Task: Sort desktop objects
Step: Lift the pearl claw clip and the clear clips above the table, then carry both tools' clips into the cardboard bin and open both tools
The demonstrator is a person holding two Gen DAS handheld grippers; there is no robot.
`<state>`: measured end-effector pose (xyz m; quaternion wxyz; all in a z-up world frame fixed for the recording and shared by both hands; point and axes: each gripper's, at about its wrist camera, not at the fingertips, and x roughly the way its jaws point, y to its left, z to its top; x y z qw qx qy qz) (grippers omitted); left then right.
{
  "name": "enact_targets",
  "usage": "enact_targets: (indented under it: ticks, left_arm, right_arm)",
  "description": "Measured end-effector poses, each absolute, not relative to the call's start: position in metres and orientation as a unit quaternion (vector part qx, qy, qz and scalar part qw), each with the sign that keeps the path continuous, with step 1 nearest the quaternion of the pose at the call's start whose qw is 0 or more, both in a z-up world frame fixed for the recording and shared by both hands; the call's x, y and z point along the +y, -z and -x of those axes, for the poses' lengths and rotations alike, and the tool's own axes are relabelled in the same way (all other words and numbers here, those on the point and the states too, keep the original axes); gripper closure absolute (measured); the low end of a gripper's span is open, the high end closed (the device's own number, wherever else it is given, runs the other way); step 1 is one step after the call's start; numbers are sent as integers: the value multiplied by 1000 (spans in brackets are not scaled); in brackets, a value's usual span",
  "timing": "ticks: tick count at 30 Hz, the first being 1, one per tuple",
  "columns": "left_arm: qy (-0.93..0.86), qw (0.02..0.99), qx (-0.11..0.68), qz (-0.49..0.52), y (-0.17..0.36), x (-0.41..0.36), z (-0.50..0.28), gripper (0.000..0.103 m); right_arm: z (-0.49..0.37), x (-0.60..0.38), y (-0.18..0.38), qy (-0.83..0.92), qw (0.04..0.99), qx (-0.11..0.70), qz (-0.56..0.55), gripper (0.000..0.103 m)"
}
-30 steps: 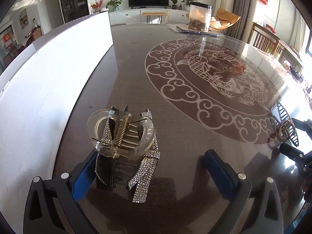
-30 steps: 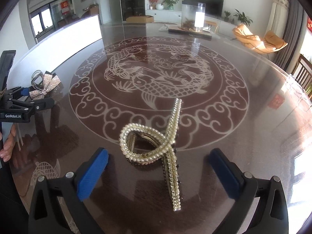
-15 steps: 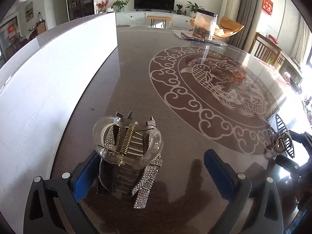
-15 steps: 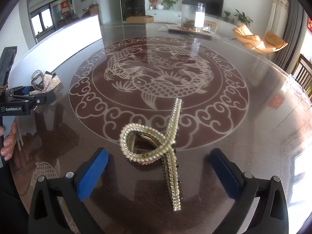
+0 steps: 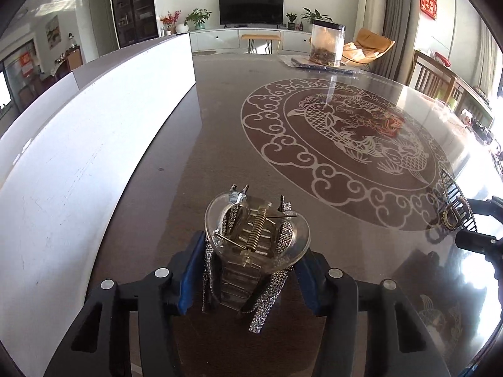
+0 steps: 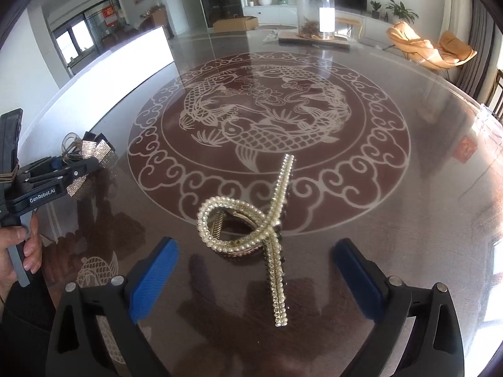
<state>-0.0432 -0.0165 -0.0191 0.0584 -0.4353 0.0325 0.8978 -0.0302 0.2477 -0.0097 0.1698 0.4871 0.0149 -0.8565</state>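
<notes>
A clear hair claw clip with rhinestone ribbons [image 5: 256,245] sits between the blue pads of my left gripper [image 5: 251,278], which is shut on it just above the dark table. The clip also shows in the right wrist view [image 6: 94,154], held by the left gripper. A pearl-covered hair clip [image 6: 251,220] lies on the table between the blue pads of my right gripper [image 6: 256,275], which is open around it and does not touch it. The pearl clip also shows at the right edge of the left wrist view [image 5: 454,212].
A long white panel [image 5: 94,144] runs along the table's left side. A clear jar [image 6: 316,15] stands on a mat at the far end. A round koi pattern [image 6: 267,119] marks the table's centre. Chairs [image 5: 433,75] stand at the right.
My left gripper has closed its pads onto the clear rhinestone clip and the clip sits nearer the camera. The right gripper and pearl clip have not moved.
</notes>
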Motion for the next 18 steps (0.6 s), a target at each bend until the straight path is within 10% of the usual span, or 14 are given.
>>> enact_targets:
  ticks: [2, 5, 18]
  left_arm:
    - [-898, 59, 34, 435, 19, -16, 42, 50]
    - [-896, 63, 20, 440, 19, -20, 41, 50]
    - [-907, 70, -117, 398, -67, -71, 4, 50]
  right_arm:
    - [31, 237, 10, 857, 177, 31, -484, 14]
    - [36, 235, 8, 868, 146, 42, -473, 57]
    - [48, 194, -79, 881, 210, 4, -424, 57]
